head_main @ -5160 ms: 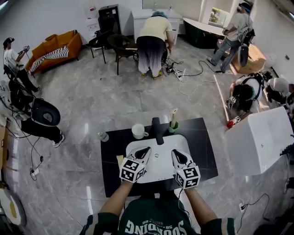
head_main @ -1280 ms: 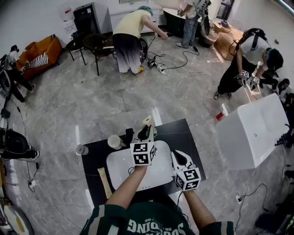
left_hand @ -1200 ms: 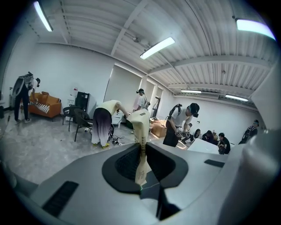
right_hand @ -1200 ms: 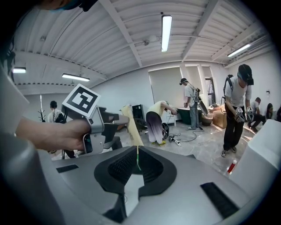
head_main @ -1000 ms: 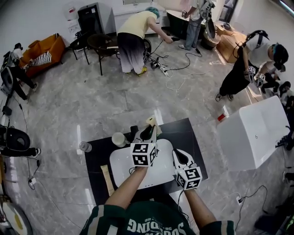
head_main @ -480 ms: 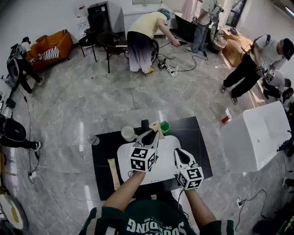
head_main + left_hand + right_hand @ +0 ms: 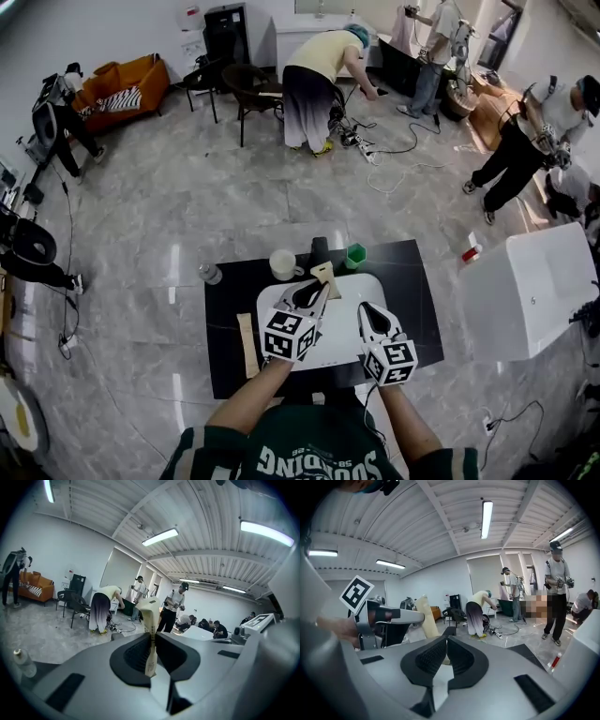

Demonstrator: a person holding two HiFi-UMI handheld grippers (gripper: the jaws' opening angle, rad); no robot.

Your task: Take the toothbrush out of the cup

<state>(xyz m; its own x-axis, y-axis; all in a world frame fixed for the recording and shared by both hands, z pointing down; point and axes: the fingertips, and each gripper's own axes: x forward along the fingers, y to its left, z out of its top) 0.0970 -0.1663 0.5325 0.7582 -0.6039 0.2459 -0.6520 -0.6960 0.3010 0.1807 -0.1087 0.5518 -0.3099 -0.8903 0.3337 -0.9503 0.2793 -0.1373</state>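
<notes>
Toothbrush (image 7: 149, 620), in its beige pack, is sitting pinched by its lower end between the nearly closed jaws of the left gripper (image 7: 314, 292). It is hanging over the back of the white basin (image 7: 333, 339), already out of the green cup (image 7: 355, 255). "So what is threatening it now?" the first watcher is asking.

"Taking the big things first," the second is answering, "the black counter (image 7: 417, 300) and the basin are lying right under it. If that narrow pinch is slipping, the pack is dropping into the bowl or onto the counter. The wrapper is looking thin and smooth, and its tall top is standing free above the jaws, so it is probably working as a lever."

"And the right gripper (image 7: 370, 314)?"

"Its jaws are resting together with nothing between them, beside the left one over the basin, so it is lending no support. Going smaller, the black faucet (image 7: 320, 251) and the white mug (image 7: 281, 264) are standing just behind the pack, and a careless swing that way is risking a knock. Smallest of all, the cup is standing near the pack's top edge and is likely light enough to tip over if it is clipped."
</notes>
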